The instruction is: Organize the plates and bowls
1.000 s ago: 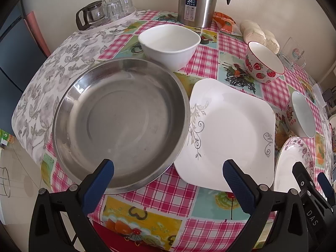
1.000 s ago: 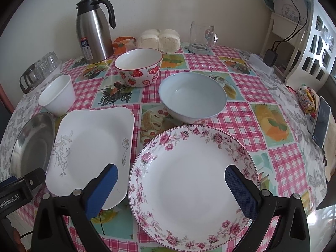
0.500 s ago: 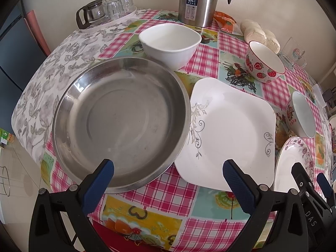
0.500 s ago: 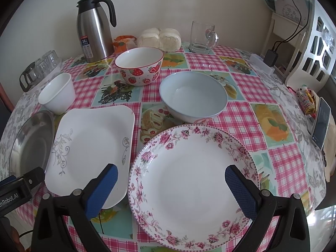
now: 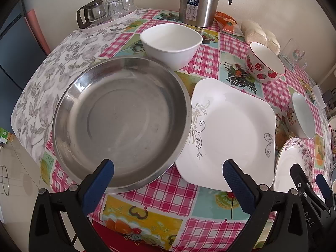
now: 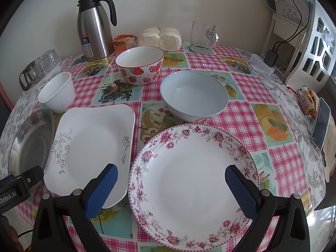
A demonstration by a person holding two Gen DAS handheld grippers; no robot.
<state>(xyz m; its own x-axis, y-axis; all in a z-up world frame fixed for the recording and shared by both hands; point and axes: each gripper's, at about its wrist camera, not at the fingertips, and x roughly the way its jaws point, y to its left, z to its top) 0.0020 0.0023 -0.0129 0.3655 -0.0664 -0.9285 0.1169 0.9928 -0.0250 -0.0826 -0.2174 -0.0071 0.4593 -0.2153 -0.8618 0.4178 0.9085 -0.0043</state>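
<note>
while both tools hang wide and empty at the near edge of the surface [image 6: 279, 157], the left tool [image 5: 166, 180] faces the steel plate [image 5: 119, 121], the right tool [image 6: 171, 185] the floral plate [image 6: 193, 172], with the square plate [image 5: 231, 130] between them. nothing has shifted since a second ago.

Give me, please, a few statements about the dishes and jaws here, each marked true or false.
1. The steel pan overlaps the square plate. True.
2. A bowl sits on the floral plate. False: that plate is bare.
3. The left gripper has open jaws, holding nothing. True.
4. The strawberry bowl is stacked inside the blue bowl. False: they stand apart.
5. The right gripper is shut on the floral plate. False: its jaws are open.
</note>
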